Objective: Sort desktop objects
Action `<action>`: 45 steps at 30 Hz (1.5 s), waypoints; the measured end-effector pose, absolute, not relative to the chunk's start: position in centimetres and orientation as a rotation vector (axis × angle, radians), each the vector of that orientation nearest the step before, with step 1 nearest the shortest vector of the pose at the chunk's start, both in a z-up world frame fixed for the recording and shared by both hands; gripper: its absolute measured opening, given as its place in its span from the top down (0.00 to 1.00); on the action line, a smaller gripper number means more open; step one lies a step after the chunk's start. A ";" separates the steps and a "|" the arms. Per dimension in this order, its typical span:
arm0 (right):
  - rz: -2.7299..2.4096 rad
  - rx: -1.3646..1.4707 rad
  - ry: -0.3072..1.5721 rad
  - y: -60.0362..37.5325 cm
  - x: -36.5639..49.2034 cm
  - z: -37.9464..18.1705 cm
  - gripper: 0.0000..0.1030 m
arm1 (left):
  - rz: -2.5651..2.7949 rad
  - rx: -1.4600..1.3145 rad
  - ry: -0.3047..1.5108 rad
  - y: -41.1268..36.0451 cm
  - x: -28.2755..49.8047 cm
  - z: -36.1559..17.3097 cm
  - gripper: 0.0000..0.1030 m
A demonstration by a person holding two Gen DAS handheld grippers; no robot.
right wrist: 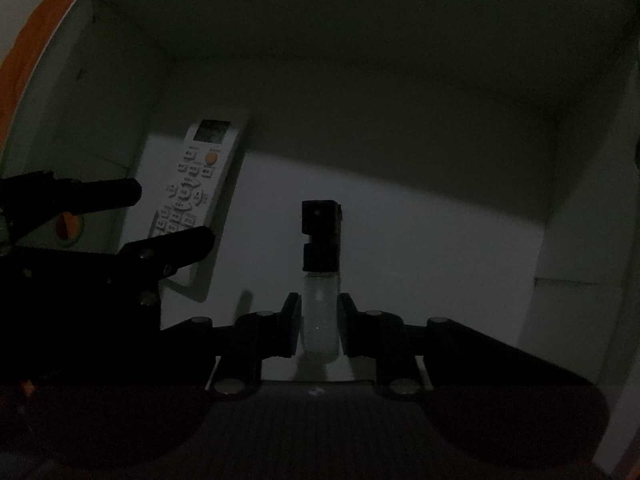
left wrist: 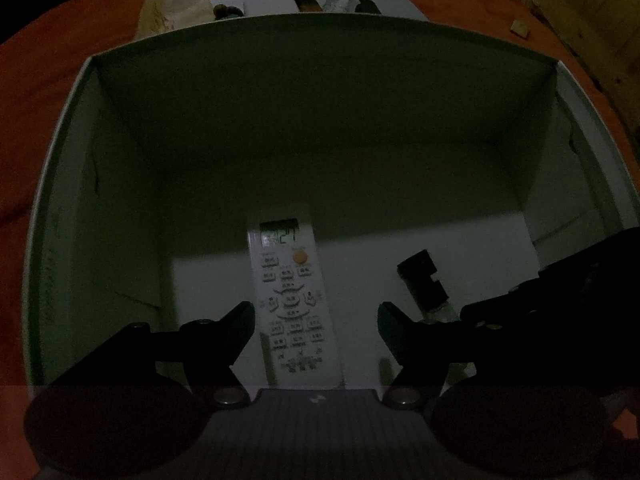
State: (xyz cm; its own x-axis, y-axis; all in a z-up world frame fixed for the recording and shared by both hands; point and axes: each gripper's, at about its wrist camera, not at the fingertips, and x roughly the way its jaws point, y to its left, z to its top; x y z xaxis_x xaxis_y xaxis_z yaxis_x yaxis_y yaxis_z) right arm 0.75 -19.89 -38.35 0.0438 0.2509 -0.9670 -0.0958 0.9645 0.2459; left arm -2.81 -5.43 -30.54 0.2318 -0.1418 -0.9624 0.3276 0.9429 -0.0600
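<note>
Left wrist view: the left hand-held gripper hangs released inside a white box, its fingers apart on either side of a white remote control lying flat on the box floor, touching neither side. Beyond the box, on the orange counter, a few dim items sit too blurred to name.

Right wrist view: the right hand-held gripper is clenched on a small clear spray bottle with a black nozzle, held over the box floor beside the remote. If let go from here, the bottle could roll against the remote. Whether its base touches the floor is hidden.
</note>
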 end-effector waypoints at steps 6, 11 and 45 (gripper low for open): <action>0.259 0.145 1.503 -20.2 0.6 -38.0 0.77 | -0.318 0.167 1.300 -5.3 -2.5 -30.3 0.30; 0.282 0.236 1.454 -21.1 1.6 -35.1 0.76 | -0.305 0.096 1.281 -4.1 -0.9 -27.7 0.23; 0.018 0.273 1.199 -26.3 21.4 -33.6 0.67 | -0.187 -0.065 1.178 -3.3 18.5 -29.3 0.37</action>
